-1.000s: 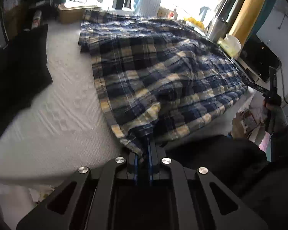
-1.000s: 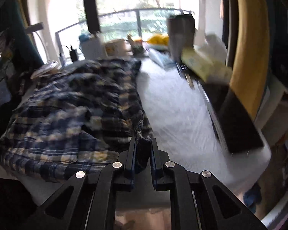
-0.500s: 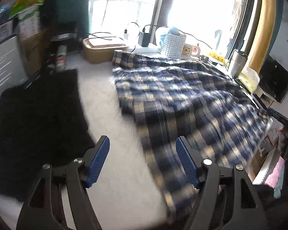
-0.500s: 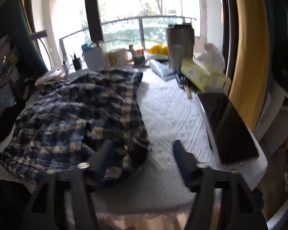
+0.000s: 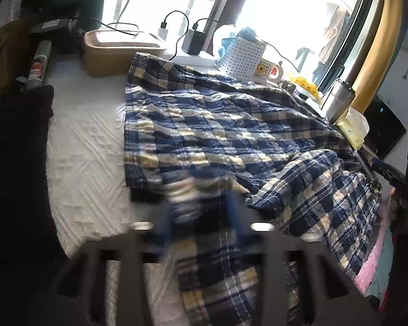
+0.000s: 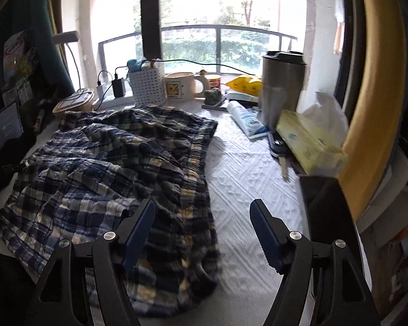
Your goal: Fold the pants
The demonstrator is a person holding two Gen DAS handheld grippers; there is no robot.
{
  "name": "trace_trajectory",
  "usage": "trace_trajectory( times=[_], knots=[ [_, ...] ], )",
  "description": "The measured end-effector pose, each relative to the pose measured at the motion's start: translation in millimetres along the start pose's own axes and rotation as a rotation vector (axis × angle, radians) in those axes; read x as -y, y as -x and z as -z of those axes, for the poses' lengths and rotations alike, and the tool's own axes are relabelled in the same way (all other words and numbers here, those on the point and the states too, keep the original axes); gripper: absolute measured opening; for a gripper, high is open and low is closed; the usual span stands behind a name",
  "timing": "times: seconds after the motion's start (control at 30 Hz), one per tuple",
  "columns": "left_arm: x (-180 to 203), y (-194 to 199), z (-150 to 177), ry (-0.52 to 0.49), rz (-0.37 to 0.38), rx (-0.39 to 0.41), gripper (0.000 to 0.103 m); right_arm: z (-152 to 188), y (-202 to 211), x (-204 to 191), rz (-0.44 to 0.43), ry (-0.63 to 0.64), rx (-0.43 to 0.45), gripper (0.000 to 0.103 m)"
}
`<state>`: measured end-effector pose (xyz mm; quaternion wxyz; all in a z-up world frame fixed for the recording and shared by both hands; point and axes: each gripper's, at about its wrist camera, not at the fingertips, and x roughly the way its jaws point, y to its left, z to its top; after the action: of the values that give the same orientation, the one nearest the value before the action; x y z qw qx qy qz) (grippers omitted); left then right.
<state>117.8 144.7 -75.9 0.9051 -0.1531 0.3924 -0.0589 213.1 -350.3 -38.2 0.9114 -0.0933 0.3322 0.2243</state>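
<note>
The blue, yellow and white plaid pants [image 5: 217, 135] lie spread and rumpled across the white textured cover [image 5: 84, 163]. My left gripper [image 5: 202, 203] is blurred low in the left wrist view. Its jaws are closing on a raised fold at the near edge of the pants, and cloth fills the gap between them. In the right wrist view the pants [image 6: 117, 168] cover the left half. My right gripper [image 6: 202, 206] stands open above their right edge and the white cover [image 6: 247, 179], with nothing gripped. The right gripper [image 5: 394, 179] also shows at the far right of the left wrist view.
A black cloth [image 5: 16, 168] lies to the left of the pants. Along the window stand a tan box [image 5: 114, 51], a white perforated basket [image 6: 147, 84], a mug [image 6: 181, 87] and a steel tumbler [image 6: 283, 87]. A tissue box [image 6: 310, 141] and a black slab [image 6: 329, 203] line the right side.
Both grippers let go of the pants' edge and opened. The left then slid right over the cloth and has begun closing on a fold. The right rose and stays open.
</note>
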Motion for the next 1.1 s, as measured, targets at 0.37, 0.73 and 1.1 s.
trace_trajectory(
  times=[0.37,0.73,1.1],
  knots=[
    [-5.2,42.3,21.6,-0.006,-0.175,0.08,0.004,-32.0,-22.3,-39.0,-0.051,0.135,-0.014,0.074],
    [1.5,-0.5,-3.5,0.016,-0.057,0.013,0.082,-107.4,-97.1,-2.5,-0.075,0.121,-0.118,0.07],
    [21.8,-14.7,-0.9,-0.122,-0.097,-0.039,0.007,-111.5,-200.1,6.8,-0.056,0.142,-0.255,0.023]
  ],
)
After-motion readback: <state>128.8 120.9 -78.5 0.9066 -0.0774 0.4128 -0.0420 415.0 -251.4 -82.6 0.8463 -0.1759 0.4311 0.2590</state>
